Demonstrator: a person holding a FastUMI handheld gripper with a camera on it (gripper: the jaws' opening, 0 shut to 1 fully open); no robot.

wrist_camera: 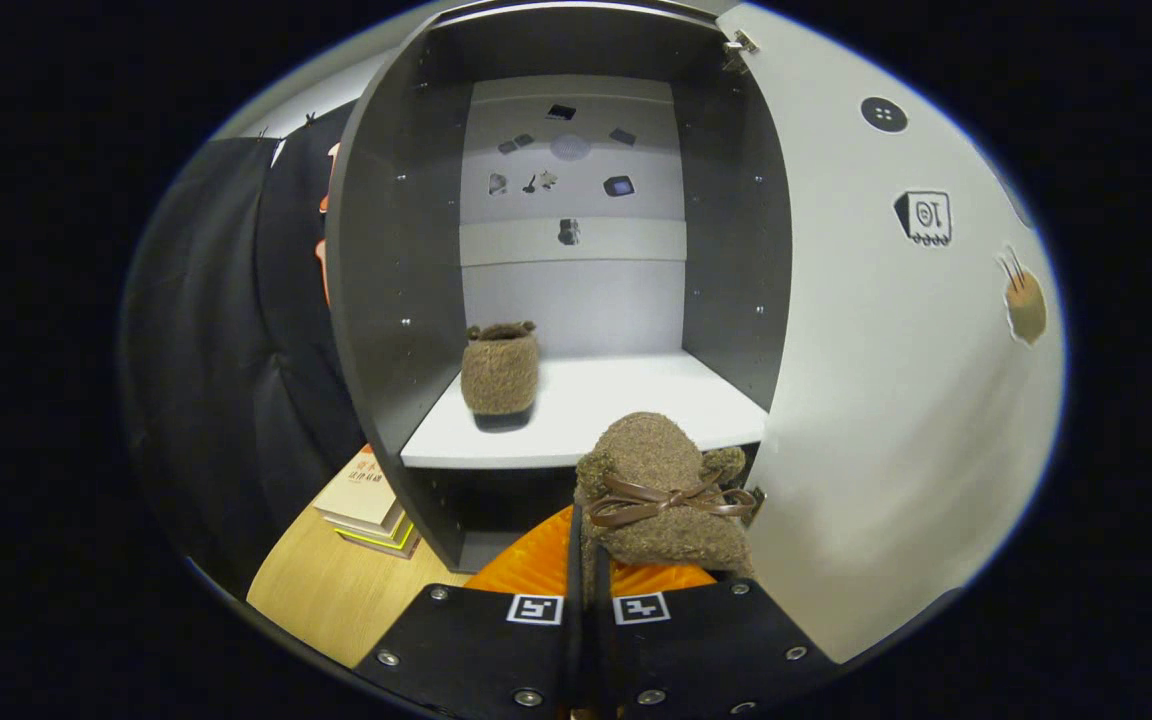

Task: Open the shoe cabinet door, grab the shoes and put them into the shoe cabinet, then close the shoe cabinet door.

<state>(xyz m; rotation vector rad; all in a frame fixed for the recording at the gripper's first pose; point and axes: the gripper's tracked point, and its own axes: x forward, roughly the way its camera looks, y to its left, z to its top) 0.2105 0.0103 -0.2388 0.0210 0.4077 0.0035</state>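
Note:
The shoe cabinet stands open in front of me, its white door swung out to the right. One brown fuzzy shoe rests on the white shelf inside, toward the left. A second brown fuzzy shoe with a ribbon bow hangs just ahead of my fingers, level with the shelf's front edge. My gripper is shut on this shoe, its fingers pressed almost together on the shoe's rim.
A stack of books lies on the wooden floor left of the cabinet base. An orange object sits below the held shoe. Stickers dot the cabinet's back panel and the door's inner face.

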